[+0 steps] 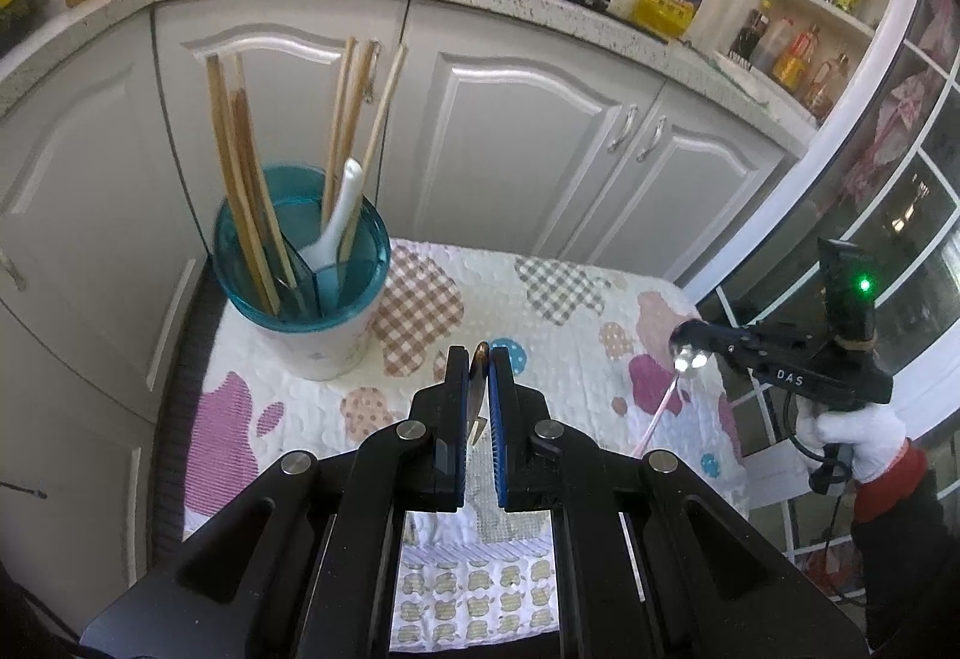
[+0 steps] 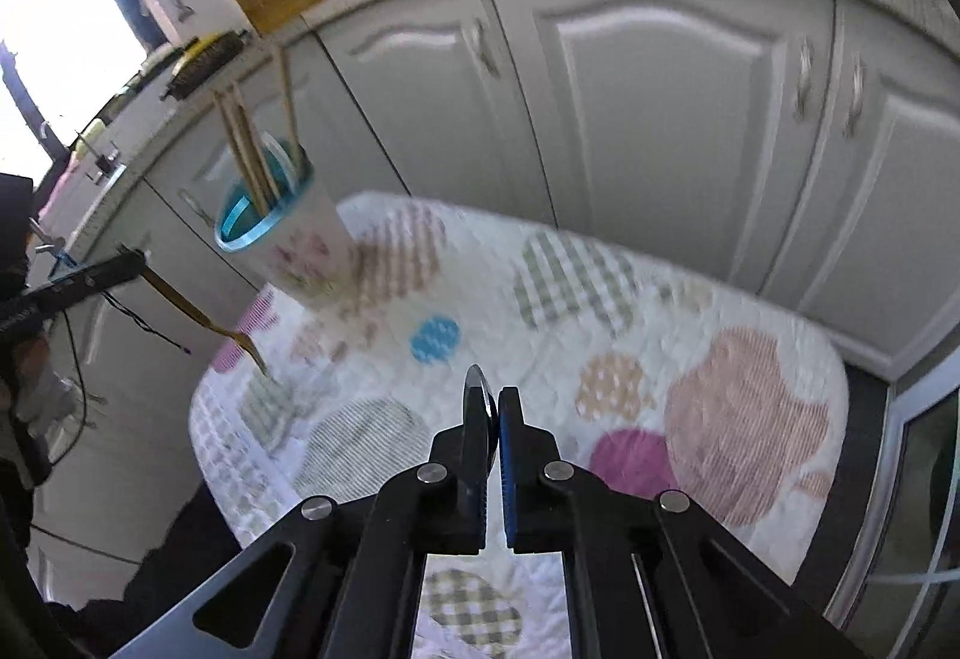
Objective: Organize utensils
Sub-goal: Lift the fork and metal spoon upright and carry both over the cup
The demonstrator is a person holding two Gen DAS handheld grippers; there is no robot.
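At the left of the surface [image 1: 576, 293], covered by a quilted patchwork cloth, stands a teal-rimmed utensil holder [image 1: 303, 269] with wooden chopsticks [image 1: 240, 179] and a white spoon [image 1: 336, 221] upright in its compartments. Just right of it, the left claw [image 1: 479, 359] is closed on a brown fork [image 1: 477, 395], whose tines show in the right wrist view. Farther right, the right claw [image 1: 690, 353], held by a white-gloved hand [image 1: 852, 437], is clamped on a shiny metal utensil [image 1: 660, 407], probably a spoon, though blur obscures it.
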